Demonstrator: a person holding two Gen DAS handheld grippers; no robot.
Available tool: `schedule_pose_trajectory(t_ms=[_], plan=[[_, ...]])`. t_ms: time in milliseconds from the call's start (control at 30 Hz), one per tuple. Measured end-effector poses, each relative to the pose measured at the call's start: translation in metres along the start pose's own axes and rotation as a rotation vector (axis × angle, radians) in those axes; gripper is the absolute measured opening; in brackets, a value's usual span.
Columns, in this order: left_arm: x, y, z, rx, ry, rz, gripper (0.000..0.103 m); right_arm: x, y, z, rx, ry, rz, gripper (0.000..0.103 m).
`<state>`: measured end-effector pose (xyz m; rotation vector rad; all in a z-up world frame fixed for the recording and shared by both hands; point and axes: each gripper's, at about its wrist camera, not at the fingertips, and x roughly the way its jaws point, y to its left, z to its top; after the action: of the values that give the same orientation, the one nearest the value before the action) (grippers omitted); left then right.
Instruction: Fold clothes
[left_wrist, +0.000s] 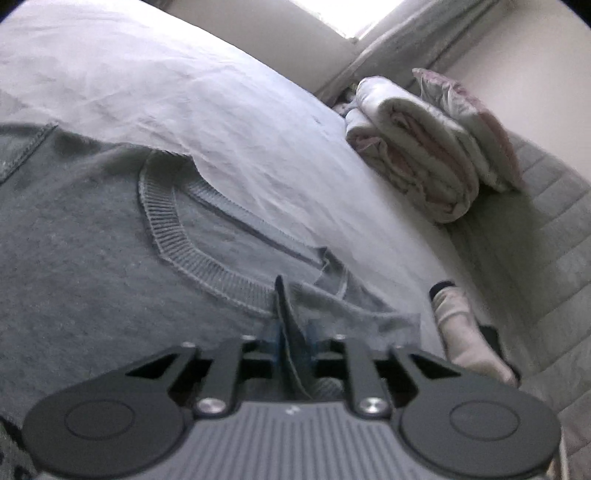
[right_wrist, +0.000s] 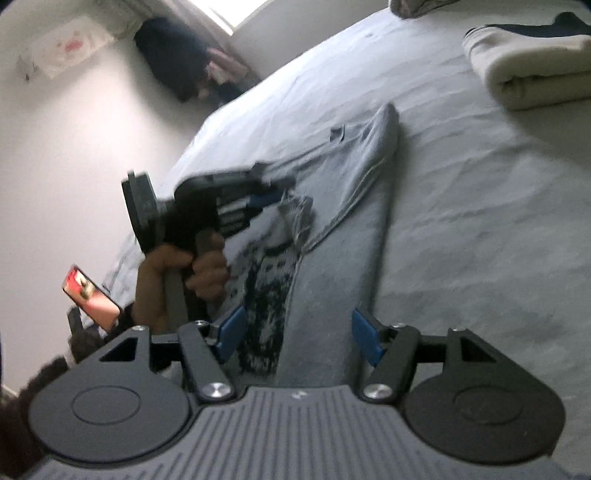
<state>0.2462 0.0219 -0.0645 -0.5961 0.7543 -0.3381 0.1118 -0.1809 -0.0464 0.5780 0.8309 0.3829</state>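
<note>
Between the right gripper's (right_wrist: 297, 338) spread fingers (right_wrist: 364, 338): grey sweater (right_wrist: 328, 295).

Left wrist view: mounted behind the left gripper (left_wrist: 291, 332), tilted down, very close over grey sweatshirt (left_wrist: 92, 258) on the bed (left_wrist: 184, 92), facing headboard side and folded bedding (left_wrist: 417, 147). Right wrist view: behind the right gripper (right_wrist: 297, 336), tilted down, slightly farther back, facing wall and window. Shared: sweatshirt, bed sheet, left gripper.
</note>
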Motion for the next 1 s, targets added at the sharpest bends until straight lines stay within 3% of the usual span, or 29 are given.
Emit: schedule_pose_trajectory(t_ms=[67, 167, 267, 433, 633, 767, 833, 867, 900, 1000], plan=[[0.002, 0.001, 0.003, -0.012, -0.009, -0.008, 0.041, 0.003, 0.002, -0.002, -0.017, 0.011, -0.017, 0.068], [0.01, -0.005, 0.006, 0.008, -0.016, 0.015, 0.039, 0.001, 0.006, -0.004, -0.042, -0.009, -0.018, 0.068], [0.014, -0.015, 0.004, 0.072, -0.03, 0.073, 0.002, -0.001, 0.014, -0.007, -0.091, -0.036, -0.007, 0.067], [-0.004, -0.024, 0.0, 0.142, -0.123, 0.078, 0.002, 0.008, 0.026, -0.014, -0.186, 0.005, 0.025, 0.063], [-0.016, -0.022, 0.0, 0.171, -0.175, 0.133, 0.001, 0.02, 0.023, -0.013, -0.239, 0.039, 0.012, 0.063], [-0.012, -0.013, 0.006, 0.134, -0.126, 0.215, 0.004, 0.015, 0.018, -0.013, -0.242, 0.043, 0.01, 0.063], [-0.014, -0.008, 0.009, 0.108, -0.092, 0.238, 0.024, 0.011, 0.015, -0.012, -0.248, 0.041, 0.015, 0.061], [-0.018, -0.008, 0.009, 0.105, -0.083, 0.234, 0.037, 0.009, 0.016, -0.012, -0.256, 0.038, 0.018, 0.052], [-0.022, -0.007, 0.009, 0.101, -0.074, 0.229, 0.04, 0.008, 0.017, -0.012, -0.264, 0.036, 0.023, 0.045], [-0.035, -0.007, 0.007, 0.089, -0.037, 0.22, 0.04, 0.009, 0.018, -0.011, -0.279, 0.05, 0.037, 0.045]])
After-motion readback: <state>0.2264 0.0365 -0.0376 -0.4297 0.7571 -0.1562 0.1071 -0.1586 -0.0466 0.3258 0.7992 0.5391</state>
